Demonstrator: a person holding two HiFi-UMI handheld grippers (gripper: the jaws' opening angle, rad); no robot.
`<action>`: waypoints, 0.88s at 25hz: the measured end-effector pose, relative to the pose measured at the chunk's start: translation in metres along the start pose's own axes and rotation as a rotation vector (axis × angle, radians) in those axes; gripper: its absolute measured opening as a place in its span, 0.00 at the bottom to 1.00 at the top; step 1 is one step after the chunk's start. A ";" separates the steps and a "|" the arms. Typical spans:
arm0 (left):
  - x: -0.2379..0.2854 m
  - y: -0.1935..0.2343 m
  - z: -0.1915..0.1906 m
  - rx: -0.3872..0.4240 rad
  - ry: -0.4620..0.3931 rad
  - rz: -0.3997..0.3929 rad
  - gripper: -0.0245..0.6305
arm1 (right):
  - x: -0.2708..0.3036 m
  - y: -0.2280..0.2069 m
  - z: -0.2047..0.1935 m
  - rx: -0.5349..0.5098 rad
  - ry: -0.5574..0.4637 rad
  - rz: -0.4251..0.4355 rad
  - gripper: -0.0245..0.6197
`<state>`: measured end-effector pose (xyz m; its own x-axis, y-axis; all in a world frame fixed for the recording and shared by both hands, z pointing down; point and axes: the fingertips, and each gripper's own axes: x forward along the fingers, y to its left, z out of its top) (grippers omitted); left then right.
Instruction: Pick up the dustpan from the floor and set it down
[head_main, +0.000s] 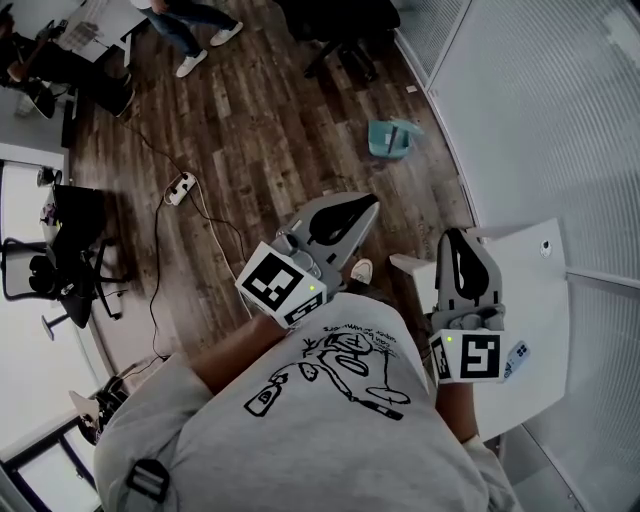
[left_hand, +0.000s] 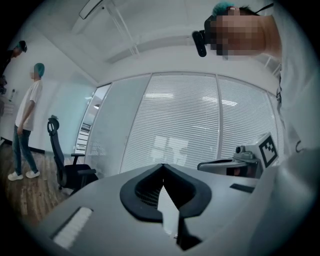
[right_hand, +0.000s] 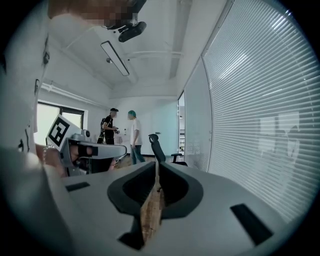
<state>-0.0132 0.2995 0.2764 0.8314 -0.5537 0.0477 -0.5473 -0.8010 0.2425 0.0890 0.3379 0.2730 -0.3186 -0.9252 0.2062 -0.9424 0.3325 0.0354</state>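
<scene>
1. Writing first: my grey T-shirt (head_main: 330, 400) has a black line drawing on it with a scrawl of lettering above, too small for me to read.
2. The cubes on both grippers show black-and-white square markers, which are patterns rather than words.
3. A small blue-and-white thing (head_main: 517, 358) lies on the white table (head_main: 540, 290), just beside my right cube. I can't make out its print.
4. Now my left gripper (head_main: 372, 204): its own view shows the jaws closed tip to tip with nothing between them. Beyond the tips there is only the glass wall (left_hand: 200, 125) with its blinds.
5. My right gripper (head_main: 455, 235) is the same, jaws pressed together and nothing held. It hangs over the near corner of the white table.
6. The two grippers sit side by side in front of my chest, apart from each other, and each shows at the edge of the other's view.
7. The dustpan (head_main: 392, 138) is teal and lies on the wood floor (head_main: 250, 130), close to the foot of the glass wall. It is well ahead of both grippers and neither touches it.
8. Elsewhere, a power strip (head_main: 180, 188) with its cable lies on the floor to my left. An office chair (right_hand: 157, 147) and two people (right_hand: 132, 135) are further down the room.
</scene>
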 end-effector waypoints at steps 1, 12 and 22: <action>0.004 0.000 -0.001 -0.001 0.000 0.002 0.04 | 0.001 -0.004 -0.002 0.001 0.003 0.001 0.07; 0.024 0.004 -0.016 -0.020 0.016 0.011 0.04 | 0.014 -0.021 -0.014 0.006 0.013 0.017 0.07; 0.044 0.043 -0.007 -0.024 0.018 0.001 0.04 | 0.057 -0.028 -0.007 0.020 0.015 0.004 0.07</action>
<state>0.0005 0.2420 0.2958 0.8326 -0.5499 0.0657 -0.5458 -0.7946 0.2659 0.0983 0.2774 0.2906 -0.3210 -0.9210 0.2208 -0.9430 0.3323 0.0153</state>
